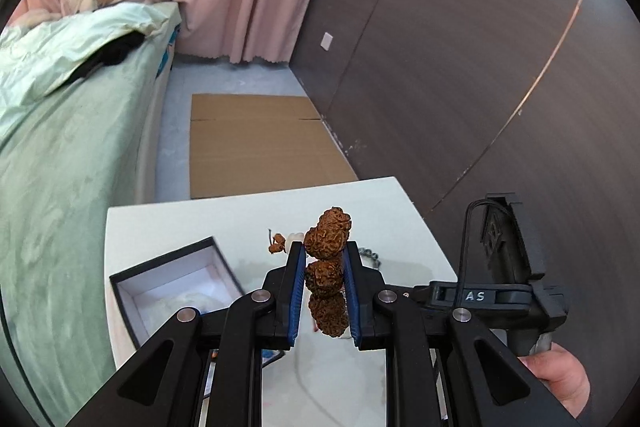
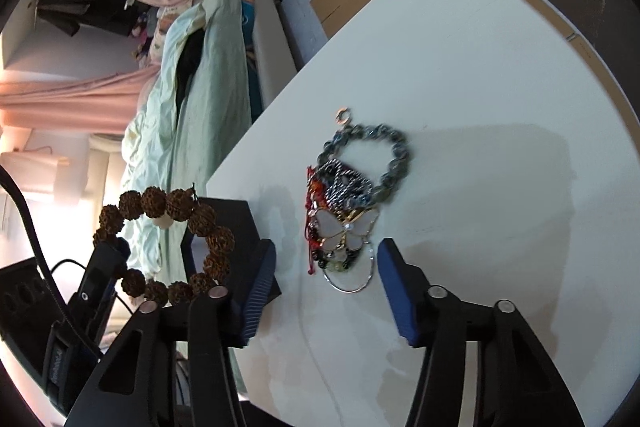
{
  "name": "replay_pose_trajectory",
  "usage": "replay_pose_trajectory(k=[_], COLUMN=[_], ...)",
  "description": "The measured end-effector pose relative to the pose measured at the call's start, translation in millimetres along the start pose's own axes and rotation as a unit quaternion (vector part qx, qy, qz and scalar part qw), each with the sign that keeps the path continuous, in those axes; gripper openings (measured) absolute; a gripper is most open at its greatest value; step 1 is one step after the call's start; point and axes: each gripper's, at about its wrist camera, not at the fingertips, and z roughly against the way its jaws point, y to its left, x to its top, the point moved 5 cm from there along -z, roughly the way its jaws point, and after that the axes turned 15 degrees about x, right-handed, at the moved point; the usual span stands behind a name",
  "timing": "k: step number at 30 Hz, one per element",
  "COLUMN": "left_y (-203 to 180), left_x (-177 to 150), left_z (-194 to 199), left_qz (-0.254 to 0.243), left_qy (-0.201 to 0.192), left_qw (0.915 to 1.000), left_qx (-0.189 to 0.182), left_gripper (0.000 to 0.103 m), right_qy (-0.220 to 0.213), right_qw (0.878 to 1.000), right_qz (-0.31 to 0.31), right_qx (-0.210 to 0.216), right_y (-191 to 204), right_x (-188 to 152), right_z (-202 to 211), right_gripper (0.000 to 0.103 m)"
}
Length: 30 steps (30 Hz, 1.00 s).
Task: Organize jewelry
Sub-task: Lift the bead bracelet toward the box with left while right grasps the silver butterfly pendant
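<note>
Table: the white table [image 2: 500, 75] carries everything; you work over its near half.
Box: the open black box [image 1: 176, 279] with a white lining sits on the table to the left of your left gripper. It looks like the place for the bracelet, so carry the bracelet over the opening and lower it well inside before you let go, keeping the hanging loop clear of the rim.
Jewelry heap: the tangled pile [image 2: 352, 203] lies on the table straight ahead of your right gripper, with a grey bead bracelet [image 2: 384, 151], a twisted silver chain [image 2: 344, 183], red cords [image 2: 314, 195] and a thin wire hoop [image 2: 360, 283]. Take one piece at a time; the cords look likely to drag their neighbours along.
Seed bracelet: the brown rudraksha-style bracelet [image 1: 328, 267] is off the table, hanging as a full ring in the right wrist view.
Left gripper: your left gripper [image 1: 325, 291] is clamped on that bracelet, beads squeezed between the blue pads [image 1: 297, 299].
Right gripper: your right gripper [image 2: 326, 291] stands wide apart and holds nothing, hovering just short of the heap.
Butterfly pendant: the white butterfly [image 2: 346, 229] lies on top of the heap, nearest your right fingers.
Small ring: a copper-coloured ring [image 2: 343, 115] lies just beyond the grey bracelet.
</note>
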Motion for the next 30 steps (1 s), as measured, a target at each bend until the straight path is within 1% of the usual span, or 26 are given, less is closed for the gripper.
replay_pose_trajectory(k=[3, 7, 9, 10, 11, 13, 16, 22, 26, 30], left_y=[13, 23, 26, 28, 29, 34, 38, 45, 54, 67], left_x=[-2, -4, -6, -6, -6, -7, -7, -5, -6, -10], left_z=[-1, 0, 3, 4, 5, 8, 14, 27, 32, 32], left_qz=[0.014, 0.023, 0.024, 0.025, 0.026, 0.03, 0.033, 0.042, 0.047, 0.058], left_qy=[0.005, 0.006, 0.003, 0.003, 0.002, 0.001, -0.002, -0.013, -0.015, -0.009], left_qw=[0.9999, 0.9997, 0.9997, 0.9997, 0.9996, 0.9996, 0.9994, 0.999, 0.9988, 0.9981], left_qx=[-0.002, 0.001, 0.0, -0.001, -0.001, -0.001, 0.0, 0.0, 0.009, 0.02], left_gripper=[0.02, 0.02, 0.02, 0.02, 0.02, 0.02, 0.02, 0.02, 0.02, 0.02], right_qy=[-0.001, -0.007, -0.014, -0.018, -0.023, -0.038, -0.051, -0.063, -0.072, -0.076], right_qw=[1.0, 1.0, 0.999, 0.999, 0.999, 0.999, 0.998, 0.998, 0.997, 0.996], right_qz=[-0.005, -0.005, -0.005, -0.007, -0.011, -0.015, -0.006, 0.009, 0.019, 0.047], right_qx=[-0.019, -0.029, -0.036, -0.037, -0.036, -0.028, -0.027, -0.016, 0.001, 0.019], right_y=[-4, -4, -5, -5, -6, -6, -2, 9, 18, 36], right_x=[1, 5, 7, 7, 8, 8, 9, 4, 2, 1], right_z=[-9, -16, -18, -18, -17, -11, -4, 11, 19, 22], right_gripper=[0.049, 0.049, 0.042, 0.033, 0.025, 0.021, 0.021, 0.021, 0.021, 0.021])
